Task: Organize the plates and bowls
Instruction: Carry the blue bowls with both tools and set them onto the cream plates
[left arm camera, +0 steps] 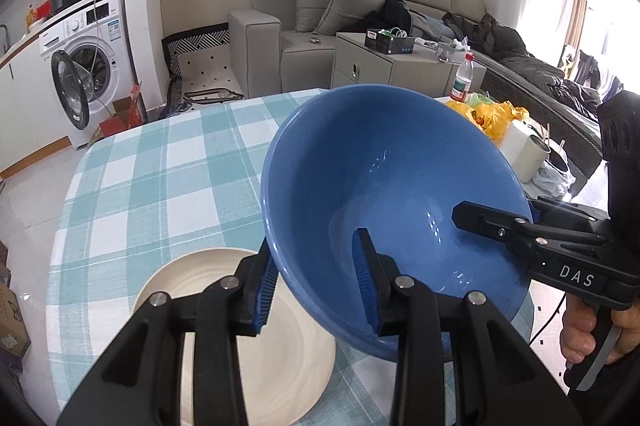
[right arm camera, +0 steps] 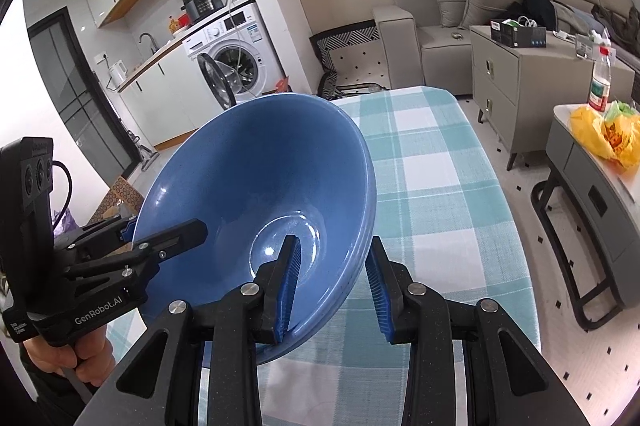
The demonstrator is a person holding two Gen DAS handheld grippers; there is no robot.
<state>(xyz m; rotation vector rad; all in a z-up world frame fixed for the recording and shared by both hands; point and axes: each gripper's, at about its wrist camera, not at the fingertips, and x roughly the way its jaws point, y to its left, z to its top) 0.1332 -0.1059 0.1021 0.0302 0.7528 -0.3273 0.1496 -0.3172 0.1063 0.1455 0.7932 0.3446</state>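
Observation:
A blue bowl (left arm camera: 384,161) hangs tilted above the checked table (left arm camera: 160,161), held by opposite sides of its rim. My left gripper (left arm camera: 316,286) is shut on the near rim, one pad inside and one outside. From the right, my right gripper (left arm camera: 496,214) clamps the other side. In the right wrist view the blue bowl (right arm camera: 248,177) shows layered edges along its right rim, as of nested bowls. My right gripper (right arm camera: 334,286) straddles that rim there, and my left gripper (right arm camera: 166,228) bites the far left rim. A cream plate (left arm camera: 280,366) lies on the cloth beneath.
A side table (right arm camera: 580,161) to the right carries a yellow bag (right arm camera: 604,133) and a bottle (right arm camera: 600,81). A grey cabinet (right arm camera: 516,81) and sofa (right arm camera: 432,37) stand beyond the table's far edge. A washing machine (left arm camera: 92,65) with its door open is at the far left.

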